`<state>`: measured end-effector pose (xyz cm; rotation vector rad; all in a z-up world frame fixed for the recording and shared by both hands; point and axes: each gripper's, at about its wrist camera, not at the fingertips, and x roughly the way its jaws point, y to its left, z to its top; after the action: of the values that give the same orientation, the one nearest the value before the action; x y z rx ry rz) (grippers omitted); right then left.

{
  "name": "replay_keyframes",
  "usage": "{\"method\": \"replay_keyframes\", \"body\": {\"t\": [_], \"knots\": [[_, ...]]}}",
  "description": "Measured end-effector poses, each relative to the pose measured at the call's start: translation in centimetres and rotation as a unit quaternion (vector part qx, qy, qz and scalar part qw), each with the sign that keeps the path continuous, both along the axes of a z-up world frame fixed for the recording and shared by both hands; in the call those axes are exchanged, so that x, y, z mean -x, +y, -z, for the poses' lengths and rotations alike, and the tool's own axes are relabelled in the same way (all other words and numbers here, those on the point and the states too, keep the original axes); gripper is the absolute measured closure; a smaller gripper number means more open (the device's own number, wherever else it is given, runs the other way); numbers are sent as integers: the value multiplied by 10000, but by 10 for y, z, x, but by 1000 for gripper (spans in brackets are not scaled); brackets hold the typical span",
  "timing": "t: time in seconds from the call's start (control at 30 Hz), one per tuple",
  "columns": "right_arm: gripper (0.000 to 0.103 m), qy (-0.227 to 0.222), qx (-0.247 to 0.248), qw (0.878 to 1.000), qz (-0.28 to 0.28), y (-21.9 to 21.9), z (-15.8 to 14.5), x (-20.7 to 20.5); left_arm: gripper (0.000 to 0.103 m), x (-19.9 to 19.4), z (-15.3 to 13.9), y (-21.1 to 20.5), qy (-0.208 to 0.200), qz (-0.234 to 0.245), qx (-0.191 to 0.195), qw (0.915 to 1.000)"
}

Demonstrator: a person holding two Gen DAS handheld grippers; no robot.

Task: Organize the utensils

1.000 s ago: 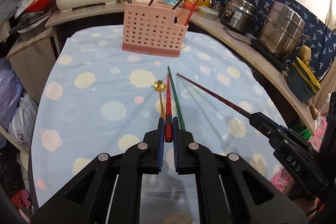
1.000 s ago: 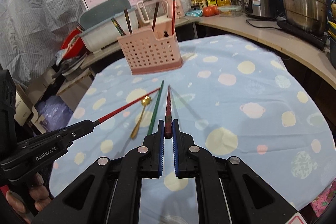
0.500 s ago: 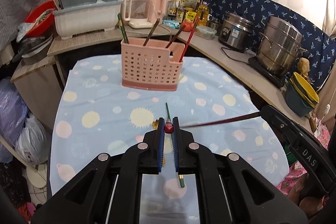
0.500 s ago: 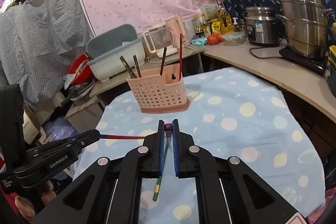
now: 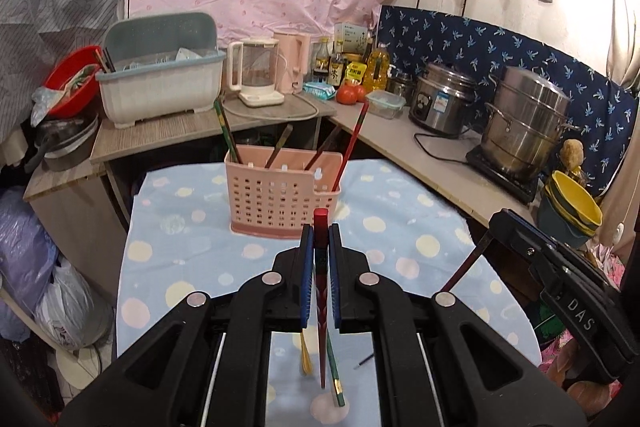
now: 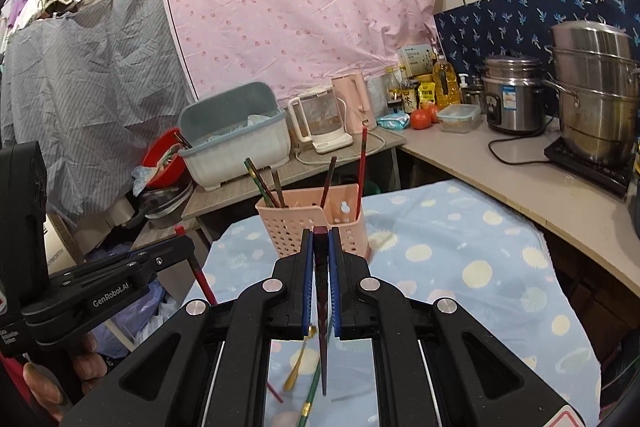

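Before the pink perforated holder (image 5: 282, 202), where four chopsticks lean, a gold spoon (image 6: 297, 367) and green chopstick (image 6: 313, 387) lie flat, a red chopstick (image 5: 321, 291) and a dark chopstick (image 6: 322, 307) hanging upright above them.

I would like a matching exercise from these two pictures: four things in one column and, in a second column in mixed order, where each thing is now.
Things
1. red chopstick
2. dark chopstick
3. gold spoon
4. tomatoes

Places
A. on the counter behind the table
B. held upright in the left gripper
C. lying on the blue tablecloth
D. held upright in the right gripper

Pairs: 1-B, 2-D, 3-C, 4-A
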<state>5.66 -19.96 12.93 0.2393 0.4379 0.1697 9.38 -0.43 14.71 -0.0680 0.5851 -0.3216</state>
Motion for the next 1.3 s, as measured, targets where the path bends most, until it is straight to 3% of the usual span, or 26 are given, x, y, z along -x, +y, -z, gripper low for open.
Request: {"method": "replay_keyframes", "body": {"t": [0.23,0.57,0.77,1.03,1.3], "knots": [[96,-266,-121,9995,-77,-6,-37,-34,96,-27,-45,12,-441,-145,-29,9989],[96,-628,-114,9980,-4,3,-90,-114,96,-98,-116,24,-1162,-591,-58,9915],[96,-719,-221,9972,54,11,-103,-166,96,-138,-136,24,-1354,-752,-82,9879],[96,-522,-216,9984,-94,18,-78,-179,96,-158,-99,41,-908,-747,-148,9930],[96,-259,-175,9995,-73,14,-39,-134,95,-140,-13,59,88,-731,-271,9969]]}}
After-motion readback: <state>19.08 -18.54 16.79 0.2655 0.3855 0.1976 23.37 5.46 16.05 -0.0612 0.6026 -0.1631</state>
